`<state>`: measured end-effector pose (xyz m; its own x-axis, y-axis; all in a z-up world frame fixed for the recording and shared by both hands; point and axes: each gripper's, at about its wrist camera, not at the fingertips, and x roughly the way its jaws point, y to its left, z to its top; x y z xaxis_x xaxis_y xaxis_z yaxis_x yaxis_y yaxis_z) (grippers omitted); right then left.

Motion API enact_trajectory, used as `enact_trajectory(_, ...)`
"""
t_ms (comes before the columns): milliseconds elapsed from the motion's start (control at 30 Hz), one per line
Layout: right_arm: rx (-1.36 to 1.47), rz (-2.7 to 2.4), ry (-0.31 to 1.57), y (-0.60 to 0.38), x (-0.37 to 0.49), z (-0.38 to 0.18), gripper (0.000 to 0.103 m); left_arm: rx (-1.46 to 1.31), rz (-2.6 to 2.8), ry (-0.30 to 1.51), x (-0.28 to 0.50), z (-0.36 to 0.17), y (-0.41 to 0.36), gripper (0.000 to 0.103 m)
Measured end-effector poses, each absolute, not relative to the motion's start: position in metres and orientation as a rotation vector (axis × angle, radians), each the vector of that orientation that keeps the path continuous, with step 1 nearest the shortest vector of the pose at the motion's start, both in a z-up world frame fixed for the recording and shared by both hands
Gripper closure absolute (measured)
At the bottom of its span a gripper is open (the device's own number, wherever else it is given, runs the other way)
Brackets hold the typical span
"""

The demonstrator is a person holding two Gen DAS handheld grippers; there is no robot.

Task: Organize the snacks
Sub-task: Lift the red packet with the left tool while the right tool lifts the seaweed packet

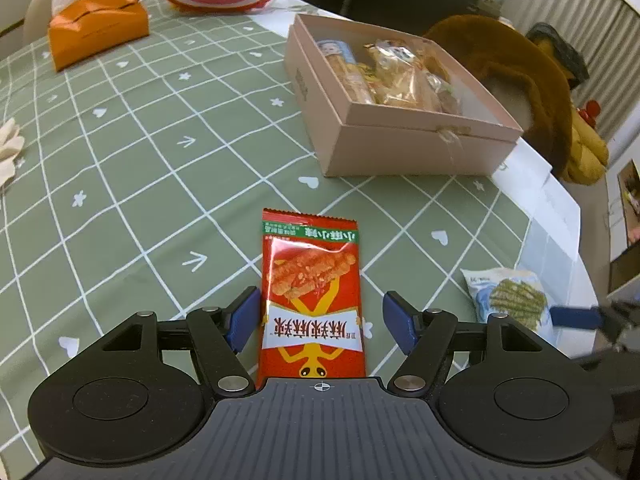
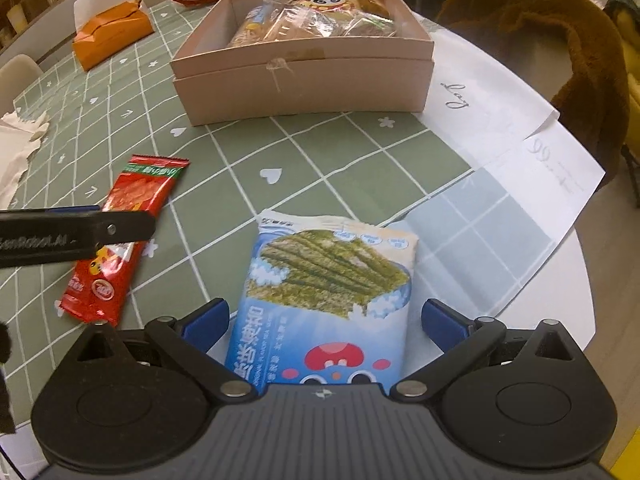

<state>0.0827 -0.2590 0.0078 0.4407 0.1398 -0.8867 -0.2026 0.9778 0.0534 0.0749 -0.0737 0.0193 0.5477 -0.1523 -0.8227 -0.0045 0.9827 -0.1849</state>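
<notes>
On green checked tablecloth (image 1: 140, 128): red snack packet (image 1: 312, 292) lying lengthwise between left gripper (image 1: 316, 318) pads, unclenched; blue seaweed packet (image 2: 324, 296) sitting likewise inside released right gripper (image 2: 324, 326); box (image 2: 304, 80) waiting beyond.

Green checked tablecloth (image 1: 160, 128) — pink snack box (image 1: 400, 148), red packet (image 1: 312, 292), blue seaweed packet (image 2: 324, 300), orange tissue box (image 1: 96, 28).

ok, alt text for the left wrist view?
The left tool, jaws open, straddles a red snack packet lying flat on a green checked tablecloth. Beyond sits an open pink box already holding snacks, with an orange tissue box far left.
</notes>
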Motion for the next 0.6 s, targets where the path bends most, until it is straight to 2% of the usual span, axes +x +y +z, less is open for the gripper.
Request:
enact_trajectory(100, -0.068, 0.184, 1.082, -0.258, 0.085, 0.006, 0.0, -0.134, -0.093, 0.994, 0.073, 0.019, -0.078, 0.032)
enact_trajectory(133, -0.066, 0.183, 1.079, -0.259, 0.085, 0.007, 0.003, -0.124, -0.091, 1.002, 0.072, 0.019, -0.079, 0.032)
enact_trajectory(200, -0.081, 0.194, 1.06, -0.257, 0.081, 0.01, 0.014, -0.101, -0.091, 1.019, 0.072, 0.02, -0.083, 0.032)
enact_trajectory(333, -0.127, 0.203, 1.018, -0.255, 0.075, 0.016, 0.016, -0.052, -0.077, 1.039, 0.07, 0.02, -0.092, 0.033)
enact_trajectory(467, -0.106, 0.23, 1.022, -0.259, 0.072, 0.019, 0.016, -0.011, -0.052, 1.022, 0.066, 0.019, -0.094, 0.042)
enact_trajectory(500, -0.102, 0.232, 1.021, -0.261, 0.072, 0.02, 0.016, -0.013, -0.045, 1.015, 0.065, 0.019, -0.093, 0.047)
enact_trajectory(600, -0.096, 0.229, 1.008, -0.265, 0.07, 0.025, 0.017, -0.08, -0.045, 0.979, 0.06, 0.028, -0.084, 0.055)
